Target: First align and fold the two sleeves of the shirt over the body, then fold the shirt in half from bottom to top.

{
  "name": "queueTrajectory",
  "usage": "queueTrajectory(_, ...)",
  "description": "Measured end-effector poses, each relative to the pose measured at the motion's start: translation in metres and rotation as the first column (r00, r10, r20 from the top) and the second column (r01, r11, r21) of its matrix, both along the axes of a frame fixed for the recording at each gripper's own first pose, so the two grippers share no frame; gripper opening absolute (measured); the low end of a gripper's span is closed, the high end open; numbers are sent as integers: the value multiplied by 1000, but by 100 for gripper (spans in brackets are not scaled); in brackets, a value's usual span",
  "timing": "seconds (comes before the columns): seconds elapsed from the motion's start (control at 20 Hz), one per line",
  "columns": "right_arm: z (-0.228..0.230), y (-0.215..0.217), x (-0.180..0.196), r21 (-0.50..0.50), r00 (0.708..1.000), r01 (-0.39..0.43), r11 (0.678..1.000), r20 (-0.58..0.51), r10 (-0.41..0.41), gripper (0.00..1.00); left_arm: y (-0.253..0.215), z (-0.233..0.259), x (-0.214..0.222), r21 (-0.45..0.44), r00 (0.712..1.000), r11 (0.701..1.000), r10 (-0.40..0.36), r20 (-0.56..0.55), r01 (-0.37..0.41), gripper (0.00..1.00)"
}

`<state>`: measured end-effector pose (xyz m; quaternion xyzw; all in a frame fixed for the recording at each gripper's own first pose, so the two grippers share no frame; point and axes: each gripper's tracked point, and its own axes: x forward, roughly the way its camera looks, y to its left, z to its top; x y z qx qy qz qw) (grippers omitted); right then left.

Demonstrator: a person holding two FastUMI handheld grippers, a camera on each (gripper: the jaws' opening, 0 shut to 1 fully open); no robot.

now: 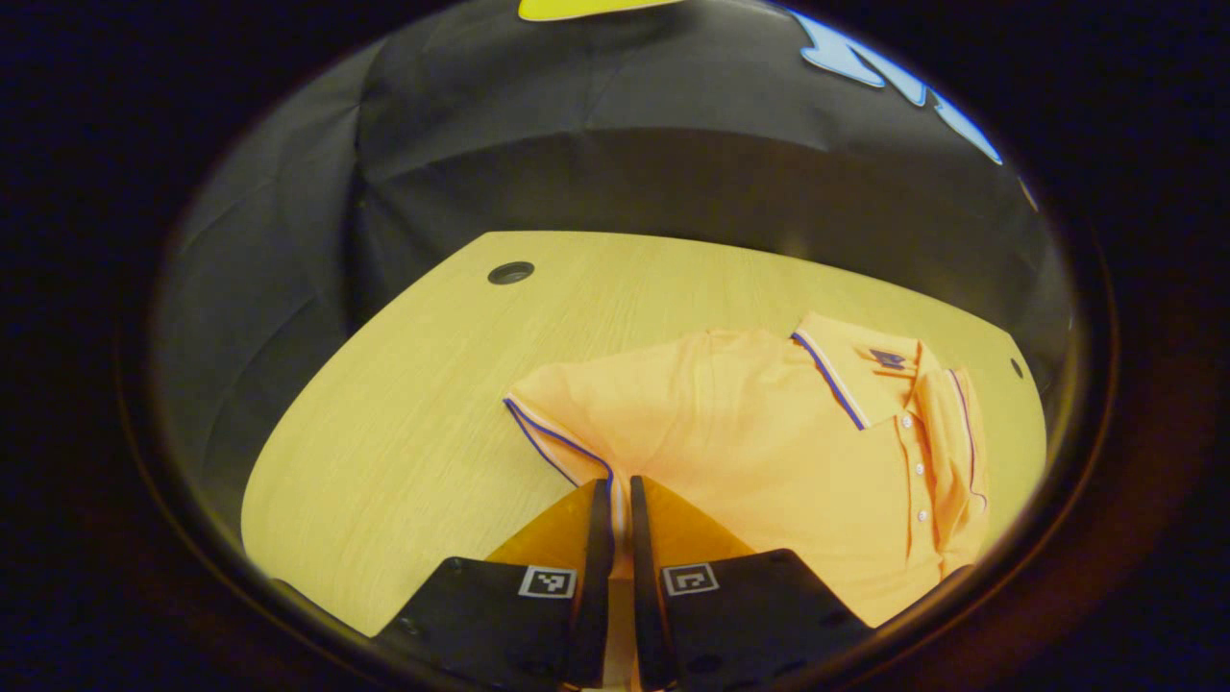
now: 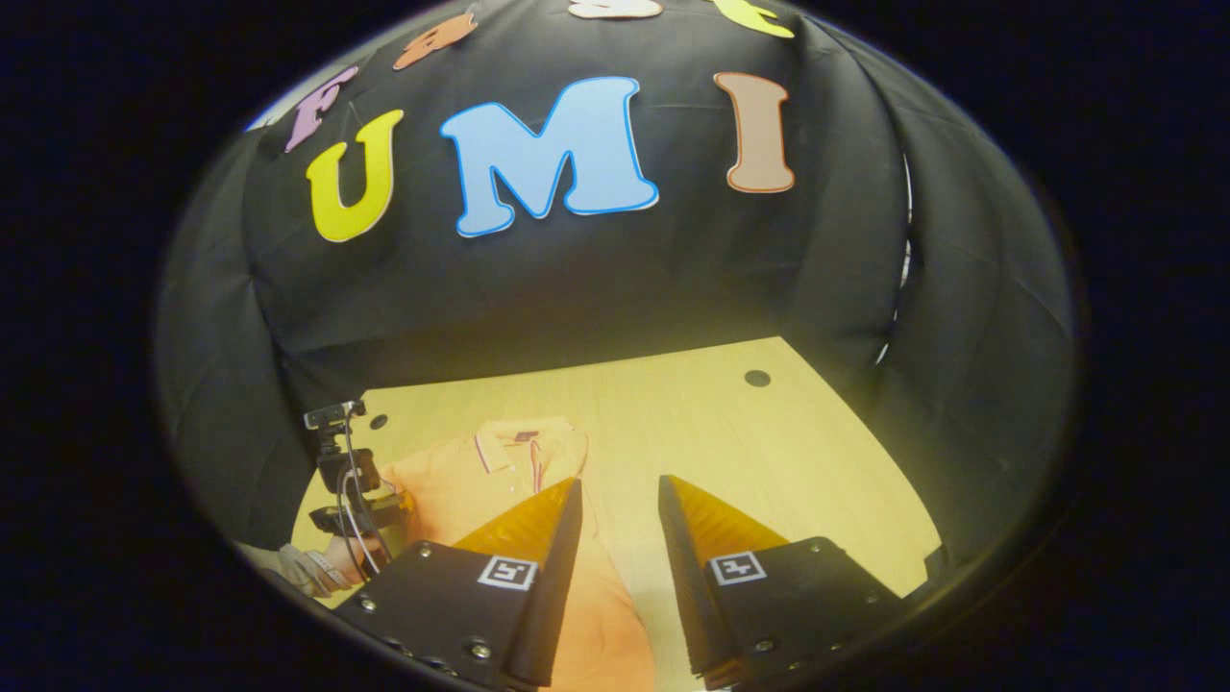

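An orange polo shirt (image 1: 769, 442) lies on the wooden table (image 1: 404, 404), collar (image 1: 846, 370) to the right and button placket facing up. Its near sleeve (image 1: 577, 404) has a blue-and-white trimmed cuff that runs down into my left gripper (image 1: 620, 485), whose fingers are shut on that cuff. In the right gripper view the shirt (image 2: 461, 490) lies to the lower left, collar (image 2: 509, 444) toward the wall. My right gripper (image 2: 620, 485) stands open above the shirt's right edge with nothing gripped. The left gripper (image 2: 351, 481) and the hand (image 2: 307, 567) holding it show at the far left.
Black cloth walls close the booth at the back and sides. Round cable holes sit in the table (image 1: 510, 272), (image 1: 1017, 367), (image 2: 757, 378). Bare wood stretches left of the shirt in the left gripper view and right of it in the right gripper view (image 2: 817, 461).
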<state>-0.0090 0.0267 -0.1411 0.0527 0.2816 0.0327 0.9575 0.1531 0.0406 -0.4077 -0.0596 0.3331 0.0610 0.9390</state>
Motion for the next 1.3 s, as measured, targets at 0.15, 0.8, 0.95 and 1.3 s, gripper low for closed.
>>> queueTrajectory(0.15,-4,-5,-3,7,1000,9,1000,-10,-9,51,-1,11,3,54,1000,998,-13,6,13,13)
queueTrajectory(0.8,-17,-34,-22,41,997,80,996,-21,-80,51,-164,93,18,240,886,886,-438,154,397,13)
queueTrajectory(0.95,-22,-44,-29,48,994,106,993,-28,-105,51,-198,79,2,244,857,850,-502,113,466,16)
queueTrajectory(1.3,-30,-60,-39,60,990,135,989,-41,-132,51,-216,63,-14,151,842,839,-536,68,522,57)
